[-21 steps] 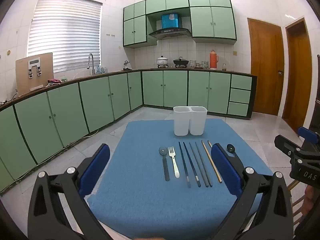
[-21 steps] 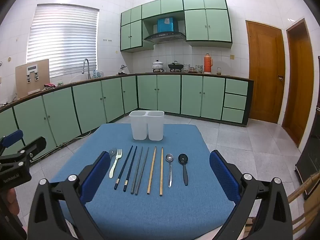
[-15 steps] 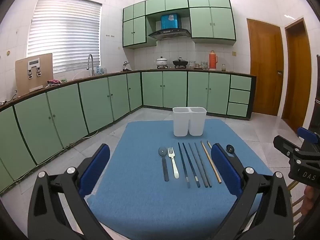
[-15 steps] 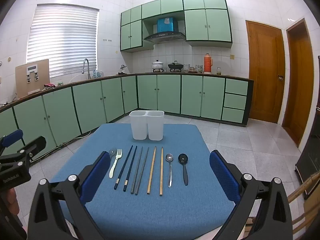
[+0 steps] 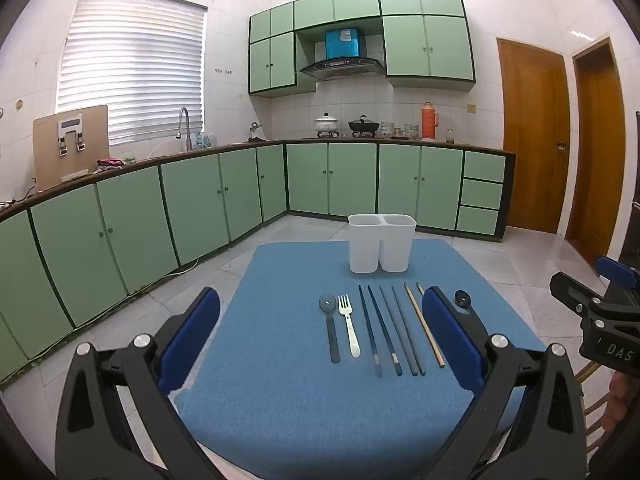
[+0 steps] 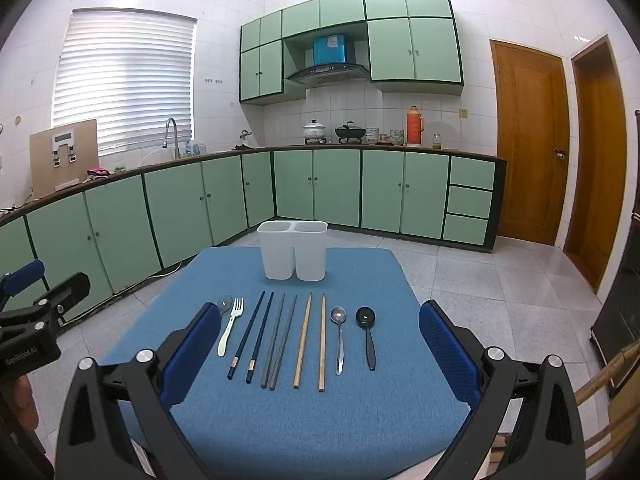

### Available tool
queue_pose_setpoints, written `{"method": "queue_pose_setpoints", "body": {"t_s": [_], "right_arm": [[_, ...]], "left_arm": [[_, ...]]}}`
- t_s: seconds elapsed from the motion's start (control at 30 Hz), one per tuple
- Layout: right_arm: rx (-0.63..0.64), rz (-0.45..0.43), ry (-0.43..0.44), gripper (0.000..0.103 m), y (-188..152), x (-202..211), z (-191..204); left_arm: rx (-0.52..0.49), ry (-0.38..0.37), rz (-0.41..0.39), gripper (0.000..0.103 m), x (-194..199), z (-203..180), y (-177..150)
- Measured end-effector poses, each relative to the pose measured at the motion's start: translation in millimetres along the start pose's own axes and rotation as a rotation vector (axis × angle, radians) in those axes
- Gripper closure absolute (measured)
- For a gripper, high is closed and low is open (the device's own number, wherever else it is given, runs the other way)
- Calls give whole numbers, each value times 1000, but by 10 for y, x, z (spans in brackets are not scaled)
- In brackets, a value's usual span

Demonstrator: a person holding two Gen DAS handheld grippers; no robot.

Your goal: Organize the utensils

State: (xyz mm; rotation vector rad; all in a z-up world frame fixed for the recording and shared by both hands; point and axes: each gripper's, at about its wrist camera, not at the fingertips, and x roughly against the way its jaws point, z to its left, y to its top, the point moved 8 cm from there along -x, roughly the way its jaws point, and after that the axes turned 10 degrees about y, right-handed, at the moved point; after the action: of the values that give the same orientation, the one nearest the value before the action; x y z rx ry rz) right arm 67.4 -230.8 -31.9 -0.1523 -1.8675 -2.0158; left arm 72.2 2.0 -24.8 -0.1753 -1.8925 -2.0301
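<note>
Several utensils lie in a row on a blue mat (image 6: 340,420): a grey spoon (image 5: 332,330), a white fork (image 6: 230,330), navy chopsticks (image 6: 252,336), grey chopsticks (image 6: 280,340), wooden chopsticks (image 6: 312,340), a metal spoon (image 6: 339,336) and a black spoon (image 6: 368,332). Behind them stands a white two-compartment holder (image 6: 293,249), with nothing showing above its rim. My left gripper (image 5: 320,340) is open, hovering over the mat's near left part. My right gripper (image 6: 320,348) is open too, above the mat's near edge, with nothing between its fingers.
Green cabinets (image 6: 180,208) run along the left and back walls under a dark countertop. Pots and an orange thermos (image 6: 415,126) sit on the far counter. Two wooden doors (image 6: 528,140) are at the right. A bamboo chair (image 6: 608,392) stands right of the table.
</note>
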Motion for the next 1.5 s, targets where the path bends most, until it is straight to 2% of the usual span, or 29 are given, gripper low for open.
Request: {"method": "queue_pose_setpoints", "body": {"t_s": [1.5], "right_arm": [[-3, 0, 1, 6, 2, -7, 16]], "left_arm": [[-2, 2, -4, 5, 19, -3, 20]]}}
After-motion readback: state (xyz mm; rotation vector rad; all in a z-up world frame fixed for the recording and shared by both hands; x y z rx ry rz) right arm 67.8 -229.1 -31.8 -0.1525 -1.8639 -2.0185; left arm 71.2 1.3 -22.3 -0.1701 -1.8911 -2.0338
